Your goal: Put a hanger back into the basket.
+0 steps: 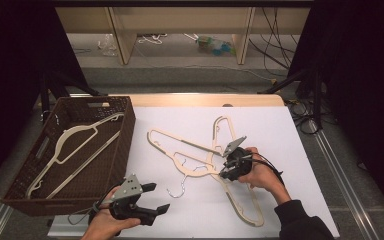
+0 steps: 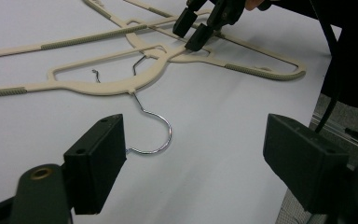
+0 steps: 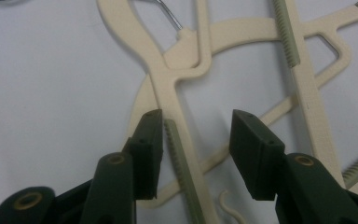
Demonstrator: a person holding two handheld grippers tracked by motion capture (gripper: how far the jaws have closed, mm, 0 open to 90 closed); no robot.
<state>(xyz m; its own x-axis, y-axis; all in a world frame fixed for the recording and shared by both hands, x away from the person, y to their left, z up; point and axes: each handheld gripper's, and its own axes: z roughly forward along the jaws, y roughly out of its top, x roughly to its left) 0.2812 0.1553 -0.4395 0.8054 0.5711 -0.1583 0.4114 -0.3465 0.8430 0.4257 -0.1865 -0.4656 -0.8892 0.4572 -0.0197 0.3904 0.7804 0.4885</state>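
Left gripper (image 1: 152,199): nearest the high view's lower edge, jaws spread wide with nothing between them, low over the white table sheet (image 1: 280,130).
Right gripper (image 1: 228,169): jaws partly apart, astride one arm of a cream hanger (image 3: 179,154); left pad just beside that arm, contact unclear.
Hangers on sheet: two cream plastic hangers (image 1: 195,155) crossed mid-table, one's metal hook (image 2: 156,128) pointing toward the left gripper.
Wicker basket (image 1: 30,170): at the table's left, another cream hanger (image 1: 75,145) lying inside.
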